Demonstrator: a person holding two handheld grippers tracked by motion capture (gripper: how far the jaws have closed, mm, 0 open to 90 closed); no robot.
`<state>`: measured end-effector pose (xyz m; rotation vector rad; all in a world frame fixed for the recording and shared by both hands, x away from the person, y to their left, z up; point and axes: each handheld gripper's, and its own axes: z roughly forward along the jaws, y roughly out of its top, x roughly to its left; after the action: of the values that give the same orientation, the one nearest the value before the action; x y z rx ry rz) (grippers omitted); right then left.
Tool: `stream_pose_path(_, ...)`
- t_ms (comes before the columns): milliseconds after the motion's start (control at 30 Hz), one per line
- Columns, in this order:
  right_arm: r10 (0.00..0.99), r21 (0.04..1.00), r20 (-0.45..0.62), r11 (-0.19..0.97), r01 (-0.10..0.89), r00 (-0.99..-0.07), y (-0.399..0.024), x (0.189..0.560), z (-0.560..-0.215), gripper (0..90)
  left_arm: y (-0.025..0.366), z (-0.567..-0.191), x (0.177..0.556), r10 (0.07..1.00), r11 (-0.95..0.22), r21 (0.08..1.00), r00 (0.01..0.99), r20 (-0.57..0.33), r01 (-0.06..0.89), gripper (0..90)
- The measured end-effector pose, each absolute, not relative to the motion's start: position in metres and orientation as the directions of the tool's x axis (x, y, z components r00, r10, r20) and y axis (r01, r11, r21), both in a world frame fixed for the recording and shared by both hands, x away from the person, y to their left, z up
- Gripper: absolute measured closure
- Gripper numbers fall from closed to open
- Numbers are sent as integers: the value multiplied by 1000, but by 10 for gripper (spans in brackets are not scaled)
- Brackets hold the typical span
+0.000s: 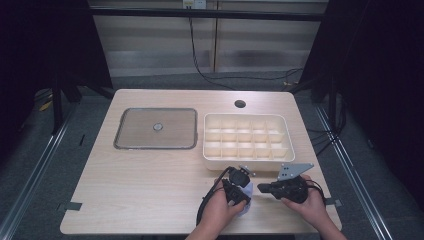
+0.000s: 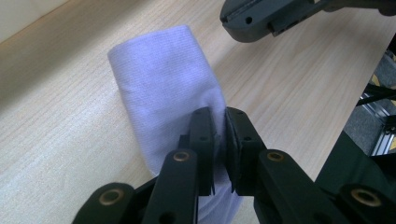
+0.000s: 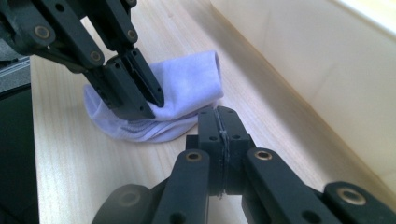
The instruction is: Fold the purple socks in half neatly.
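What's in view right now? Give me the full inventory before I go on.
Sock: one, white to pale lilac, folded, on the table near the front edge, pinched by the left gripper.
Divided tray: one, cream, many small compartments, all looking empty, right half of the table.
Flat square panel: one, grey with a small round knob at its centre, left of the tray.
Round hole: one, dark, in the tabletop behind the tray.
Table: one, light wood.
Cable: black, on the floor behind the table.
Left gripper: black, shut on the sock.
Right gripper: black, shut, nothing between its jaws, tips beside the sock.
Hands: two, at the front edge.
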<state>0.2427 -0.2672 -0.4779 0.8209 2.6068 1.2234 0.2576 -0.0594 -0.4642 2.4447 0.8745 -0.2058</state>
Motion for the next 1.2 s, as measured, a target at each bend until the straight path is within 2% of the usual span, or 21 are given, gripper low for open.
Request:
stream_pose_path(800,494,766,72,529,365,-866,-244,256,-454,897,-57,-465,257,555,-631,436,766,-325,642,821)
stream_pose_path(1200,484,738,84,557,381,-871,-225,264,-472,900,-57,-466,256,558,-619,446,762,-329,646,821)
